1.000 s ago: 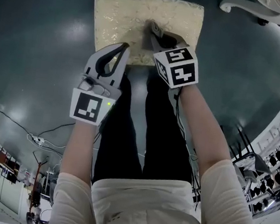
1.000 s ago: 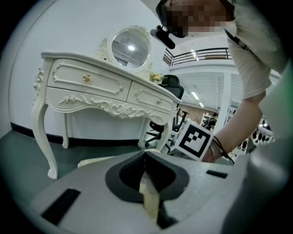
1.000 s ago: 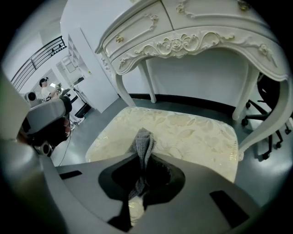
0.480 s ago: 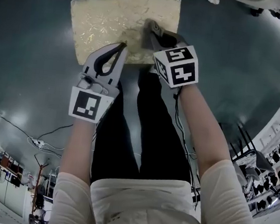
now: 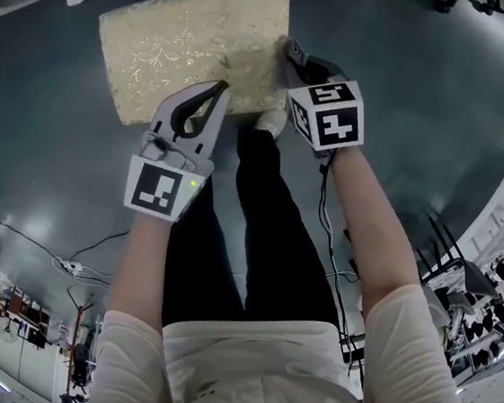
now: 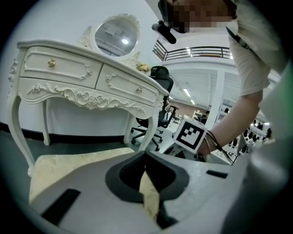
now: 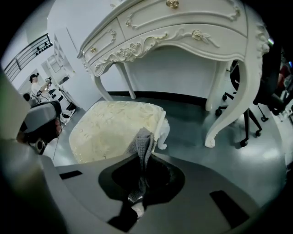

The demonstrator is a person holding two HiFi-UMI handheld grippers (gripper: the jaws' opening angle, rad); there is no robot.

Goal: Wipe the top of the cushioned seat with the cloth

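Observation:
The cream cushioned seat (image 5: 188, 44) lies at the top of the head view, on a dark floor. My right gripper (image 5: 288, 52) is at the seat's right edge, shut on a grey cloth (image 7: 143, 140) that sticks up from between its jaws. In the right gripper view the seat (image 7: 110, 130) spreads out just past the cloth, and my right gripper (image 7: 143, 156) hangs over its near right corner. My left gripper (image 5: 220, 89) hovers over the seat's front edge, shut, with nothing in it. In the left gripper view, my left gripper (image 6: 145, 154) shows the seat (image 6: 68, 165) low behind its joined tips.
A white carved dressing table (image 7: 183, 27) stands right behind the seat, its curved leg (image 7: 229, 105) to the right. A black office chair (image 6: 158, 80) is beyond it. The person's legs (image 5: 257, 233) stand close to the seat's front. A cable and power strip (image 5: 68, 266) lie on the floor.
My right gripper and the cloth have gone from the middle front of the seat to its right edge. The seat has slid left in the head view. My left gripper stays shut.

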